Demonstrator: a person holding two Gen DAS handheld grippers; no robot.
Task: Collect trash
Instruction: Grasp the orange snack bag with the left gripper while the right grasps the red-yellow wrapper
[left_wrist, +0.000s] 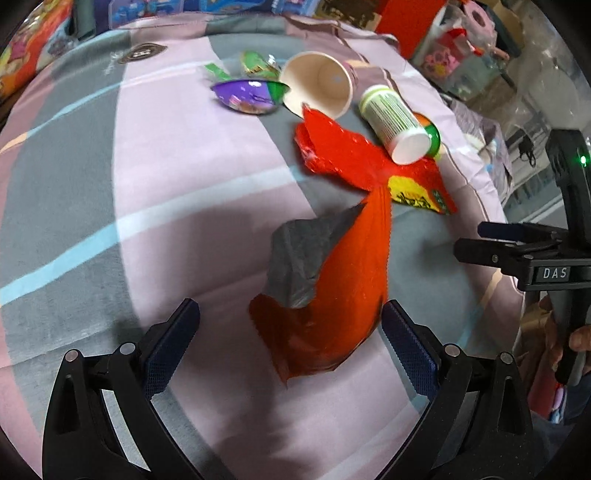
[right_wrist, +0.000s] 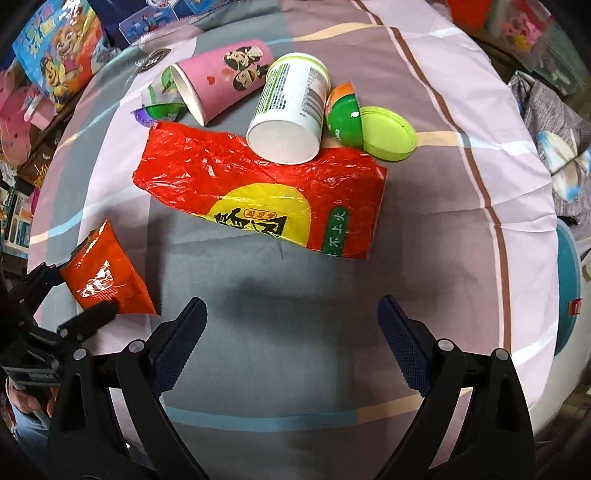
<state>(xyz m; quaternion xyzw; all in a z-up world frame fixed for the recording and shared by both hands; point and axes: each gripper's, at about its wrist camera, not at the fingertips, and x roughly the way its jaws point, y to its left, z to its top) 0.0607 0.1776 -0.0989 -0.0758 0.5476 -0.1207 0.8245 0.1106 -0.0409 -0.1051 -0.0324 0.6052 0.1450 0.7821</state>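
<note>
While left gripper (left_wrist: 290, 341) spread around orange packet (left_wrist: 332, 295), right gripper (right_wrist: 291, 343) spread, empty; red bag (right_wrist: 258, 195) ahead, long axis crosswise.

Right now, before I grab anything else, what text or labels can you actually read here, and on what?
"DAS": plate on the right gripper body, seen from the left wrist.
"不上火": green strip on the big red wrapper; its large black characters on yellow are distorted, unreadable.
Small orange packet at the left gripper: white print blurred.
White-green cup: barcode and print too small.
</note>
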